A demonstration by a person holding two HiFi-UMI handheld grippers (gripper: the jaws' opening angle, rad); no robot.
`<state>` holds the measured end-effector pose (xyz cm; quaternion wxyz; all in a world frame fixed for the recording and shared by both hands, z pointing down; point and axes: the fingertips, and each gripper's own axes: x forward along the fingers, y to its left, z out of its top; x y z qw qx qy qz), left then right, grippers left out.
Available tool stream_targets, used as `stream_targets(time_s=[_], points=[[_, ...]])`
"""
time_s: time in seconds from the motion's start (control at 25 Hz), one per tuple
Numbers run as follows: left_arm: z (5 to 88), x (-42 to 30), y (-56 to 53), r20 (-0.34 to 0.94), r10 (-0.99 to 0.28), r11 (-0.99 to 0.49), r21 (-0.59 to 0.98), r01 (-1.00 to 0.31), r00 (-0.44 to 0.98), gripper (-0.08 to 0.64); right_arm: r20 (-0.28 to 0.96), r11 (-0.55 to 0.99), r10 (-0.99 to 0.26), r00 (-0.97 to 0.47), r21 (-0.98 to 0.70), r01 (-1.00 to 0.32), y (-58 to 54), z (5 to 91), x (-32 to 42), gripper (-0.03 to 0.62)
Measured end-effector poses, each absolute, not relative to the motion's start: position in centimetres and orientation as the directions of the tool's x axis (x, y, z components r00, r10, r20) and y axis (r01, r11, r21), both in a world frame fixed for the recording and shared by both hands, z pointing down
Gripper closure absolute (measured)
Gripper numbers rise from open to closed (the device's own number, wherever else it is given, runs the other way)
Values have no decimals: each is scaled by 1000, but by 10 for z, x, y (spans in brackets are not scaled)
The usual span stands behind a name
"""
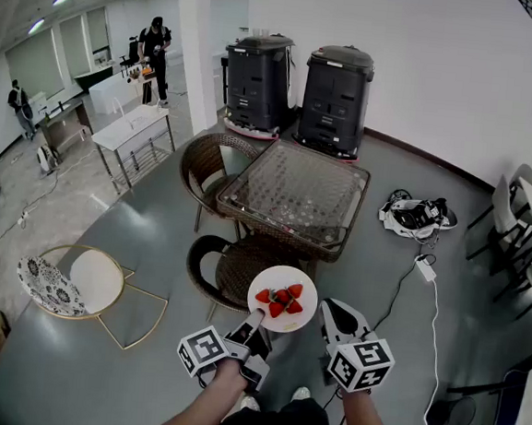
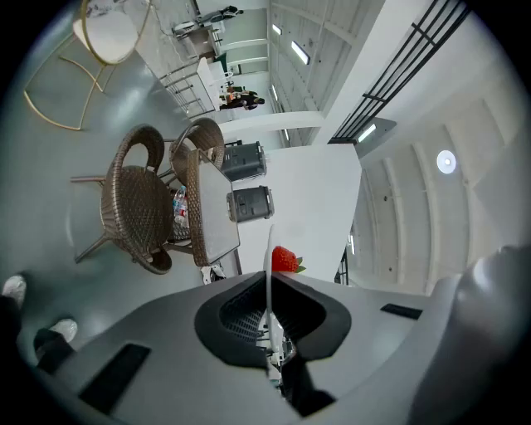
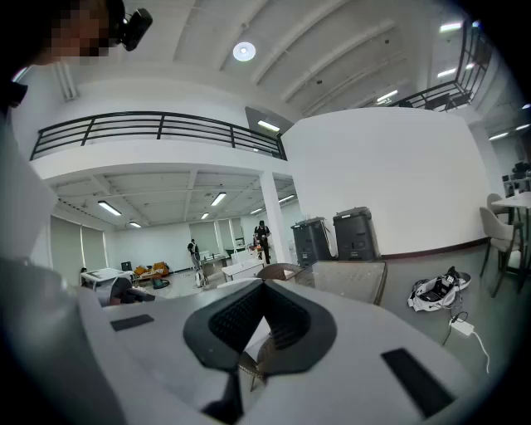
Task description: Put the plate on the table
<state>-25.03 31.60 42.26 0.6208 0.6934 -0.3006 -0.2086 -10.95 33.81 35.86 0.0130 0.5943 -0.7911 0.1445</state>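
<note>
In the head view the lower-left rim of the plate (image 1: 274,279) disappears into the left gripper (image 1: 255,320), and the plate covers part of the nearer wicker chair (image 1: 227,270). The person's forearms are cut off at the bottom edge. In the left gripper view the plate shows only edge-on, as a thin white line, with a single strawberry (image 2: 284,259) rising above it. The other strawberries (image 1: 280,300) show only from the head. Through the hollow of the right gripper (image 3: 264,287) a pale patch and some wicker can be seen, too small to tell apart. The glass-topped table (image 1: 295,193) stands ahead with its near edge beyond the plate, and a second wicker chair (image 1: 206,160) is tucked at its left corner. Grey floor (image 1: 152,243) lies open to the left of the chairs, while to the right a cable (image 1: 425,267) trails across it from a heap of gear. The plate is held in the air short of the table, over the nearer chair. The left gripper's fingers are pinched on the plate's rim — the rim runs straight down between the pads. The right gripper hangs just beside the plate's right edge, not touching it, its tips closed together on nothing.
</note>
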Motion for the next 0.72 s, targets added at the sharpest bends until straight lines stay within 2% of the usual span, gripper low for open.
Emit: stream_targets(time_s=[0.72], points=[[422,-229,307,100,-681,-47,983,-179,725,543,168,280,-931,-325,-245,-928,326,356,-88,588]])
